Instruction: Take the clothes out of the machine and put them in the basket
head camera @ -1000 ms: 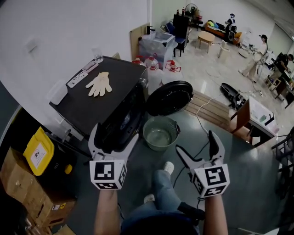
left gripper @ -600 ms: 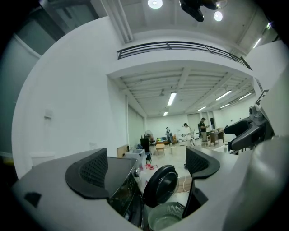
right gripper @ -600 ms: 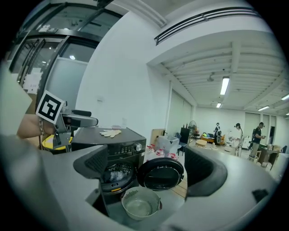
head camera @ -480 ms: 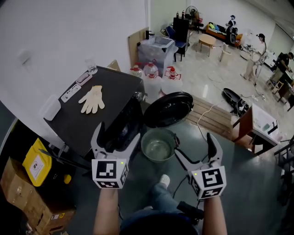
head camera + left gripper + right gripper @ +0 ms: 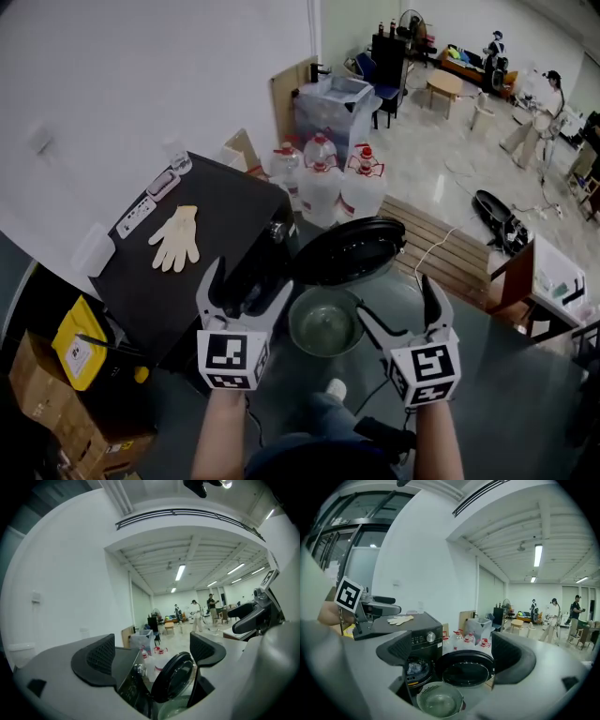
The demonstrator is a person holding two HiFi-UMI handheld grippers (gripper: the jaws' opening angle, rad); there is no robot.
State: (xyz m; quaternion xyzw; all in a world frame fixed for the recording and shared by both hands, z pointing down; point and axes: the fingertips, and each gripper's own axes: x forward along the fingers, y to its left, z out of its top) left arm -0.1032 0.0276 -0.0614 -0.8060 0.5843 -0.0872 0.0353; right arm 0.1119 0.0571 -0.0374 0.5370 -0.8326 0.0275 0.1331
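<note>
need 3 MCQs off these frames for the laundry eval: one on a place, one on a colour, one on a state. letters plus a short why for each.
1. Where does the glove lie?
A) on top of the washing machine
B) inside the drum
C) on the floor

2. What colour are the caps of the water jugs?
A) blue
B) red
C) white

3. How does the washing machine's door stand?
A) shut
B) taken off
C) swung open

Answers:
1 A: the pale glove lies flat on the machine's black top.
2 B: each jug behind the machine has a red cap.
3 C: the round door stands swung out from the machine's front, and the right gripper view looks into the drum opening.
</note>
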